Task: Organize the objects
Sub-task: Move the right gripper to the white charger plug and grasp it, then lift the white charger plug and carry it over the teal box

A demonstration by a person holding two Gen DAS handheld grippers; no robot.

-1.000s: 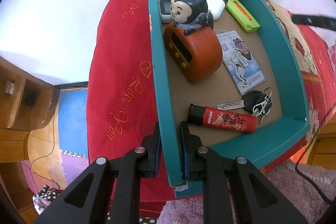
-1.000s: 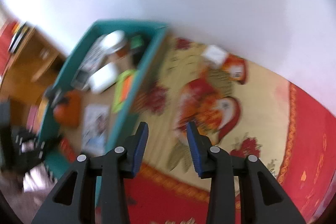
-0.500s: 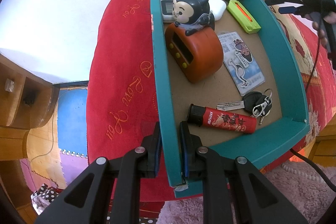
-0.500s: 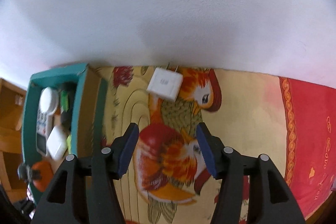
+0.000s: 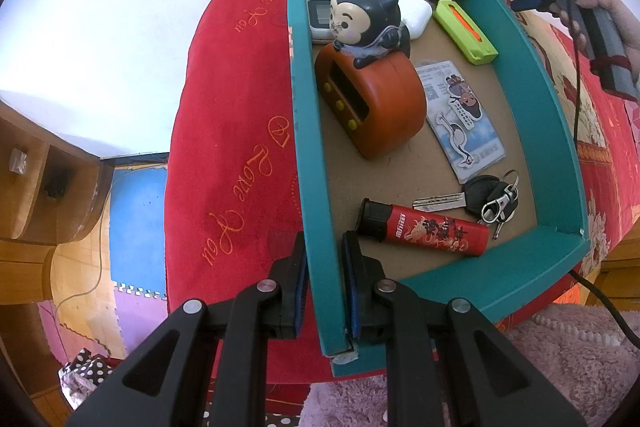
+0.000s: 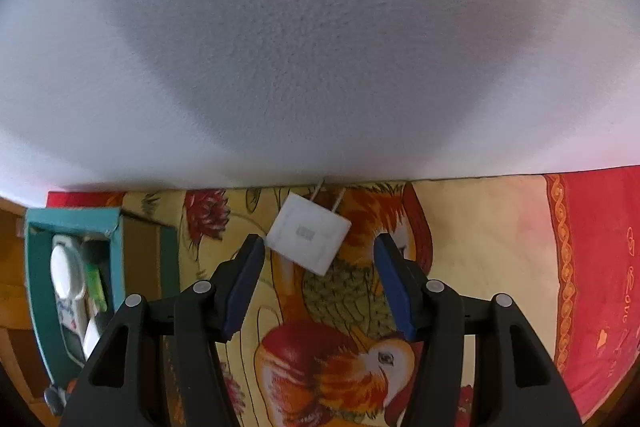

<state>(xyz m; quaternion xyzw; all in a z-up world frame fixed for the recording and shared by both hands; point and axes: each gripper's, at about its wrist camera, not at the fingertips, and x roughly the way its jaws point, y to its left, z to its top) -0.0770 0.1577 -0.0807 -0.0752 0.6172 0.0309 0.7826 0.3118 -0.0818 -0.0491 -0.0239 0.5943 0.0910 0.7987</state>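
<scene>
The teal box [image 5: 316, 155] sits on the red bed cover [image 5: 236, 131], its side wall clenched by the left gripper [image 5: 323, 291]. The right gripper [image 6: 318, 283] hangs released above a white charger [image 6: 308, 238], seemingly untouched, by the wall [image 6: 320, 39].

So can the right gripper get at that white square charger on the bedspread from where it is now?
Probably yes. The right gripper is open with the white charger just ahead of its fingertips, nothing lying between. The wall behind is close, though.
</scene>
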